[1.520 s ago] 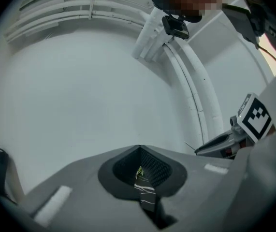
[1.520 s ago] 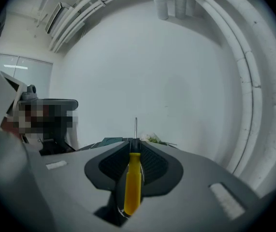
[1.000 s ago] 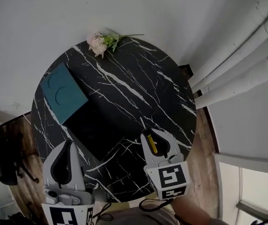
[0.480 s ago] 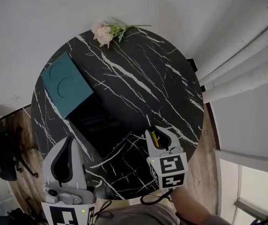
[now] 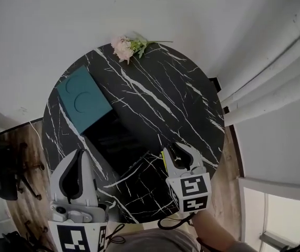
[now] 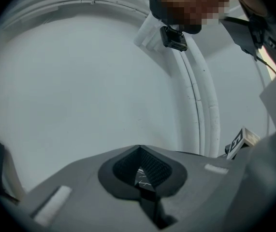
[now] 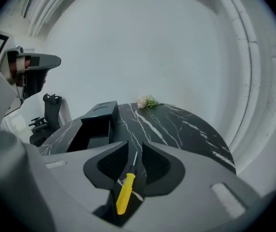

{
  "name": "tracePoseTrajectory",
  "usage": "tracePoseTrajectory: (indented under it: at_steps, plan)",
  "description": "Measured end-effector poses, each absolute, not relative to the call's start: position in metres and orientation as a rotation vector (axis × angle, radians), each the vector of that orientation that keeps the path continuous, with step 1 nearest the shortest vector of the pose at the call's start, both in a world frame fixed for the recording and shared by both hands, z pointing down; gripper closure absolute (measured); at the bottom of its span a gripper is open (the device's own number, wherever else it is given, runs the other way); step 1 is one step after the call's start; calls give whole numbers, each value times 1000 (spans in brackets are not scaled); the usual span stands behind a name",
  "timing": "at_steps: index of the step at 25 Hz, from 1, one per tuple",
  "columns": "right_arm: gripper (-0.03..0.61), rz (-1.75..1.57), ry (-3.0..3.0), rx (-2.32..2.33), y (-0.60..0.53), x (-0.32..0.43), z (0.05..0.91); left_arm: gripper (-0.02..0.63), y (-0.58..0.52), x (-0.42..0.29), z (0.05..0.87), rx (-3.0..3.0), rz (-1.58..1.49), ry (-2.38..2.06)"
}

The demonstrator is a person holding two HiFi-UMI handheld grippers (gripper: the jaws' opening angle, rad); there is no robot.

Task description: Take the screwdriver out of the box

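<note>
Nearest on the left, the left gripper [image 5: 78, 154] hangs off the near edge of the table [image 5: 155, 88] with its jaw tips together and nothing in them. It's idle, and I'd leave it parked there.

Just past it on the right, the right gripper [image 7: 134, 146] is angled down over the near right part of the marble top. Its jaws have just been opening and now stand apart. The screwdriver [image 7: 124, 192] lies in the gap between them, yellow handle back toward the throat and shaft pointing to the far side. The pads don't look like they're pressing on it anymore. So it's out of the box [image 5: 113, 140], and I read this as the let-go step.

I can't tell for sure if the screwdriver is flat on the table or still propped on the gripper. I'd spread the jaws a bit more before moving anything, then lift straight up and back so the handle doesn't catch on a pad. It's a round handle on slick marble close to the near edge, so it could roll. Go slow and don't nudge it.

Further off to the left, the box sits open and dark inside, with its teal lid [image 5: 84, 101] on the far left side. Flowers [image 5: 128, 46] lie at the far edge, well out of the way.
</note>
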State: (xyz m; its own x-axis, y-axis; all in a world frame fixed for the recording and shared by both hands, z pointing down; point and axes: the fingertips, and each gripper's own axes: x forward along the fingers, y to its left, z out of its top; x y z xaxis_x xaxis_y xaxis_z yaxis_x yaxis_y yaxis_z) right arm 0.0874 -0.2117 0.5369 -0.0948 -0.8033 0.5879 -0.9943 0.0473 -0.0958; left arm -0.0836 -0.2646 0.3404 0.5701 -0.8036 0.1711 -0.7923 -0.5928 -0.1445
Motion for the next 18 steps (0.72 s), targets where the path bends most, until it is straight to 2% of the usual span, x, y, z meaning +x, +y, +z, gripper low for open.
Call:
tracePoseTrajectory:
  at_steps: [6, 18]
  plan:
    - [477, 525, -2085, 1864, -220, 84, 455, 612, -262, -98, 300, -2647, -238, 1463]
    - [526, 28, -2485, 1804, -245, 24, 272, 612, -253, -143, 217, -2420, -74, 1653]
